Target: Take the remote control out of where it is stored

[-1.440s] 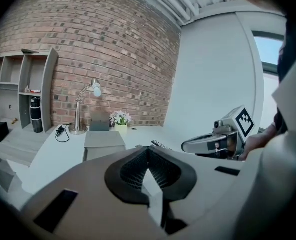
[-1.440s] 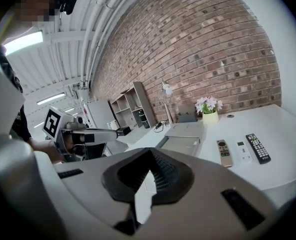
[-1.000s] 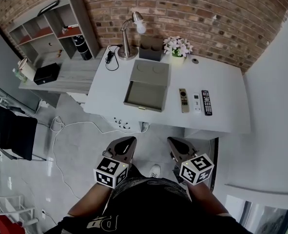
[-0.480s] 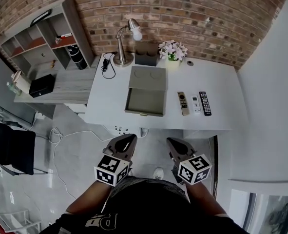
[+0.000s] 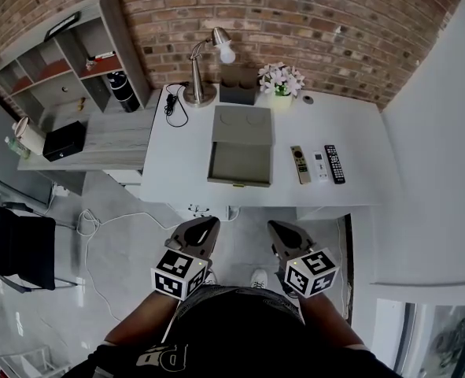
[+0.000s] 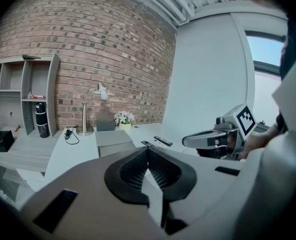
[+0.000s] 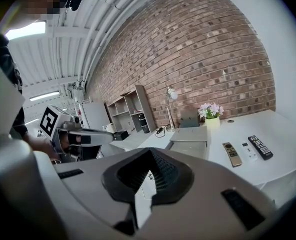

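Note:
Three remotes lie side by side on the white desk [image 5: 350,132]: a beige one [image 5: 300,164], a small white one [image 5: 319,165] and a black one [image 5: 334,164]. Left of them stands a grey storage box [image 5: 242,124] with its drawer [image 5: 239,164] pulled out; the drawer looks empty. My left gripper [image 5: 203,231] and right gripper [image 5: 281,233] hang side by side close to my body, short of the desk's front edge, both shut on nothing. The right gripper view shows the beige remote [image 7: 231,154] and the black remote [image 7: 260,147] ahead of the shut right gripper [image 7: 149,154].
A desk lamp [image 5: 216,42], a dark holder [image 5: 238,87] and a flower pot [image 5: 282,79] stand at the back of the desk by the brick wall. A shelf unit [image 5: 67,53] and a black box [image 5: 65,140] are at the left. A cable [image 5: 114,215] trails on the floor.
The desk has shifted a little in the head view and now sits squarer to me. Both grippers have stayed shut and side by side in front of my body.

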Tool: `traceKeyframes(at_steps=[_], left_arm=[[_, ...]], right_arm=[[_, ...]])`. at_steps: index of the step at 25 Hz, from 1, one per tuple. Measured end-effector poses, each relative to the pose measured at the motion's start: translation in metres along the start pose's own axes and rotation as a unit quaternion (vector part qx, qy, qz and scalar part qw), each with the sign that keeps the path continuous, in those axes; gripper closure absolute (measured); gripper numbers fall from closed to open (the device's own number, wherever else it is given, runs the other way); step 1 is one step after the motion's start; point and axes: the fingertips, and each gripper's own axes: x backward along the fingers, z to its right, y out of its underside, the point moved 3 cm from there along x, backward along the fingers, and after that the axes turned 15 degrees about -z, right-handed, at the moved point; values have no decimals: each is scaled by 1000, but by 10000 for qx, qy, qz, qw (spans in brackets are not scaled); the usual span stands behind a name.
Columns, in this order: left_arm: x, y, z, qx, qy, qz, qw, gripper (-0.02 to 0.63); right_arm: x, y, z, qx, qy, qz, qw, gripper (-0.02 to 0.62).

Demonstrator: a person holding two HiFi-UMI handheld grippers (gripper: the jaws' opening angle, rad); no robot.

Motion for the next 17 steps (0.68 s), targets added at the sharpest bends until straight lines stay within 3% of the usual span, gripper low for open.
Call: traceKeyframes(at_steps=[17], left_arm=[[1,-2,-2,-57,96,45,9999,600]], right_arm=[[0,-2,-3,122,94,-99,9998,592]])
